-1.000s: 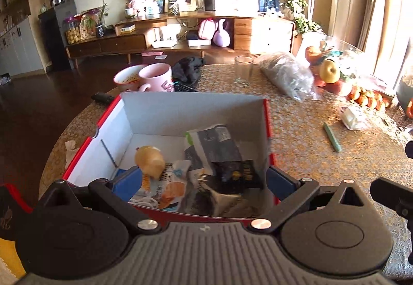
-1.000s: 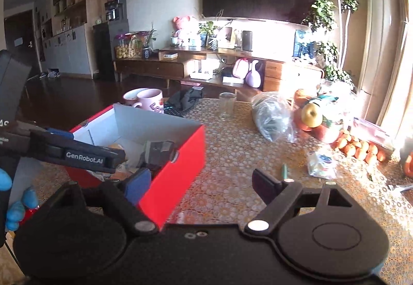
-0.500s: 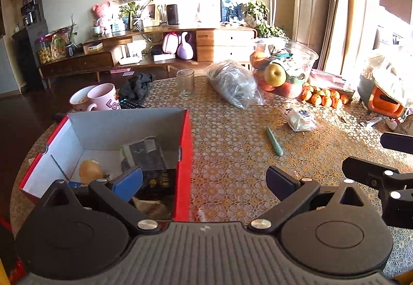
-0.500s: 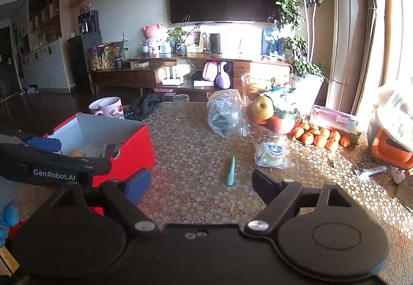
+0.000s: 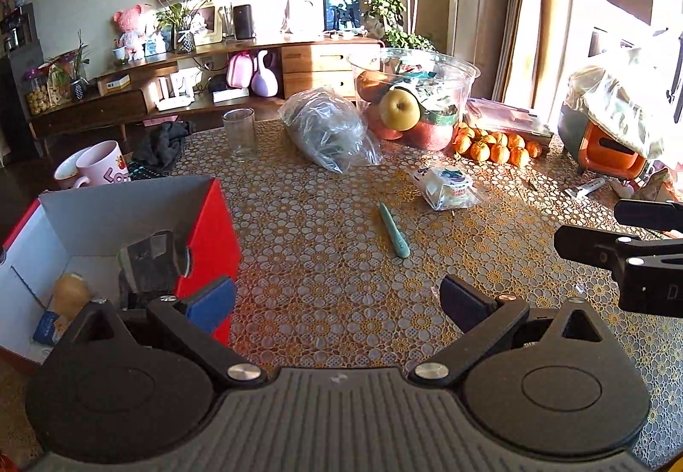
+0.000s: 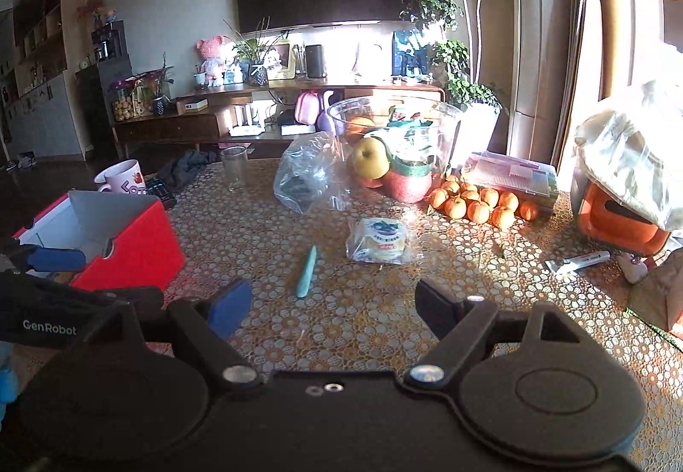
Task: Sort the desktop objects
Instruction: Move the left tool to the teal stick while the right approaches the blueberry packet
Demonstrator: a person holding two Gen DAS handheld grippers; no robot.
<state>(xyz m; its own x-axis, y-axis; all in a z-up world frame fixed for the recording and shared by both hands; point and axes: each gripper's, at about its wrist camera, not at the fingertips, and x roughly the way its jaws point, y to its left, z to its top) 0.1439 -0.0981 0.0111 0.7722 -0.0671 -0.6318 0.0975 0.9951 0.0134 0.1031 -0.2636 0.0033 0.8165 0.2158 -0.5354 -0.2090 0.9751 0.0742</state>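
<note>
Through my left wrist camera, my left tongs [image 5: 337,297] gape with nothing between them over the patterned table [image 5: 324,326]. The red box [image 5: 213,224] is cut off at the frame's left; its contents are dim. The green pen [image 5: 393,230] lies mid-table.

Through my right wrist camera, my right tongs [image 6: 331,307] stand released. The pen [image 6: 307,271] lies just ahead, the wrapped packet [image 6: 380,241] beyond.

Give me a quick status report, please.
Left gripper and right gripper open, empty. Teal pen lies loose beside red box. Nothing blocking it.
</note>
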